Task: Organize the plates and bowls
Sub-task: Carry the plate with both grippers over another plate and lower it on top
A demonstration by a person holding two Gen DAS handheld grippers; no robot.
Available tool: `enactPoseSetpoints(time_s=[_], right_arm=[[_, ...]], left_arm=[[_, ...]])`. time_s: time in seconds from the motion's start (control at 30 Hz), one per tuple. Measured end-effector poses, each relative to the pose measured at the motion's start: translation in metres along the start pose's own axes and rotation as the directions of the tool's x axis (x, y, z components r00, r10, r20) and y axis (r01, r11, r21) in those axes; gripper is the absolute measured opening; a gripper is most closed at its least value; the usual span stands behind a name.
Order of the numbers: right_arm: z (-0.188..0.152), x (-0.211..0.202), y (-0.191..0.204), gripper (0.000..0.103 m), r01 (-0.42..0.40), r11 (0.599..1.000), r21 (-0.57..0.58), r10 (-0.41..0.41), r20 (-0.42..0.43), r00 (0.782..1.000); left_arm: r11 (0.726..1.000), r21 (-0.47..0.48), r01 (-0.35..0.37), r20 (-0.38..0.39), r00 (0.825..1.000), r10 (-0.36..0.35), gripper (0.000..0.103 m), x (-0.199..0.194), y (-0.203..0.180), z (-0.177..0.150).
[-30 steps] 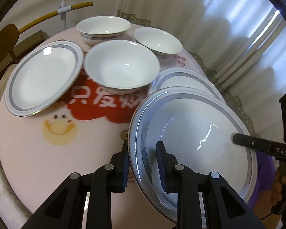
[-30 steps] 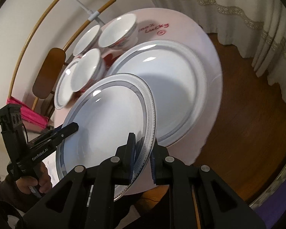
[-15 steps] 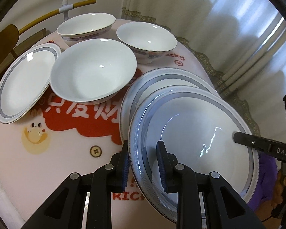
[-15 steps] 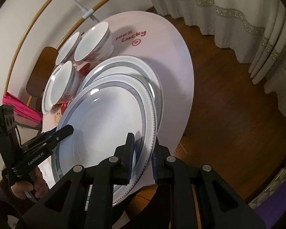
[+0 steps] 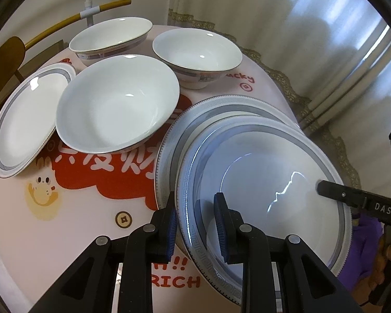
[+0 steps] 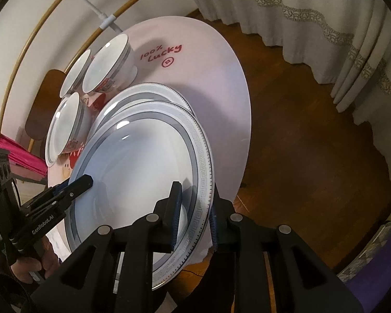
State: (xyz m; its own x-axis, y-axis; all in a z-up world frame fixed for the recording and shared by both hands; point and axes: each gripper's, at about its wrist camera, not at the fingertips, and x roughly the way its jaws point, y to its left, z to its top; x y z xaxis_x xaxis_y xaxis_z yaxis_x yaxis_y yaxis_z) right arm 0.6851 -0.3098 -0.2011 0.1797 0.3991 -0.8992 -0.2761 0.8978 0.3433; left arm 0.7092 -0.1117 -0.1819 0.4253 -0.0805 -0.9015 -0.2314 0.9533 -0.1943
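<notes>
From my left wrist camera, my left gripper [image 5: 195,224] is straddling the near rim of the big grey-banded plate [image 5: 263,182], one finger under the rim and one over it. The fingers are set narrow, but I cannot tell whether the pads are actually pressing on the rim. That plate is lying over a second large plate [image 5: 221,107], whose rim is showing just ahead of my fingers and to their left. Further ahead and to the left, a wide white bowl [image 5: 117,104] is sitting on the worktop [image 5: 73,224], with a smaller banded plate [image 5: 26,120] just left of it. Two more bowls are standing beyond: one far ahead-left [image 5: 109,39], one straight ahead [image 5: 195,52]. My right gripper's finger [image 5: 352,198] is reaching in over the plate's far right rim.

From my right wrist camera, my right gripper [image 6: 193,216] is bracketing the opposite rim of the same big plate [image 6: 135,172], fingers narrow either side of the patterned edge; here too I cannot tell if they are gripping. The lower plate [image 6: 153,90] is peeking out just ahead. The bowls [image 6: 104,62] are clustering further ahead to the left. My left gripper [image 6: 75,185] is showing at the plate's left rim, and the wooden floor [image 6: 312,143] is lying off to the right.
</notes>
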Motion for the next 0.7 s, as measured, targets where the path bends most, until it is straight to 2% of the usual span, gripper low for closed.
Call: enactPoseSetpoints(time_s=[0.27,0.7], right_arm=[[0.005,0.007,-0.003,0.020,-0.024,1.000,0.018,0.024,0.017,1.000],[0.013,0.021,-0.010,0.020,-0.113,0.993,0.029,0.113,0.021,0.993]], left_arm=[[1.000,0.009,-0.021,0.019,1.000,0.021,0.022,0.003,0.000,0.001],[0.998,0.037,-0.058,0.037,0.998,0.057,0.022,0.000,-0.001,0.000]])
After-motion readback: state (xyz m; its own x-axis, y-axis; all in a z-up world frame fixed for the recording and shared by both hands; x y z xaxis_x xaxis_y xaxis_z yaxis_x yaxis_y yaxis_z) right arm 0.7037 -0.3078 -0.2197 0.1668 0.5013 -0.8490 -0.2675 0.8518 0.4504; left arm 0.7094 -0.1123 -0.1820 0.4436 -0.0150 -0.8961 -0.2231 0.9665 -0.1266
